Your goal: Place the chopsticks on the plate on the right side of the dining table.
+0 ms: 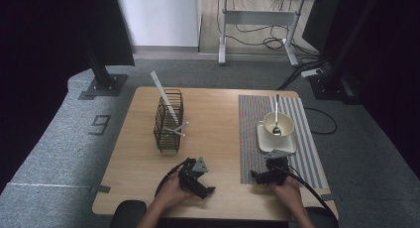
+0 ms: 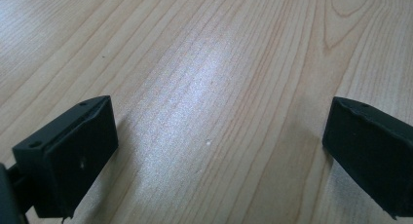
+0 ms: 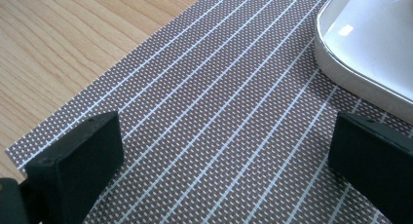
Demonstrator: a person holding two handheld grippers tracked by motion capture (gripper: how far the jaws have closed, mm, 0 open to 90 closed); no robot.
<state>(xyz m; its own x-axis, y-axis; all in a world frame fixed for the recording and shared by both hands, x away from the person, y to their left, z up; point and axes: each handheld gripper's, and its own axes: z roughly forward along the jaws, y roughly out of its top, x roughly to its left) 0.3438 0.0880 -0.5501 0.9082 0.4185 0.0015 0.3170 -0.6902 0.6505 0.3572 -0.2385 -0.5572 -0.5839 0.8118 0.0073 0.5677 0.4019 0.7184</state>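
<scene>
1. High view showed the left gripper (image 1: 199,181) resting on the bare wooden table (image 1: 218,119), jaws spread apart, holding nothing.
2. The right gripper (image 1: 265,176) lay on the striped placemat (image 1: 250,139), jaws wide, just beside the white plate (image 1: 262,139).

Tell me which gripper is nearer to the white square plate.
Right. The right gripper rests on the striped placemat just before the white square plate; the left gripper sits on bare wood, farther left.
</scene>
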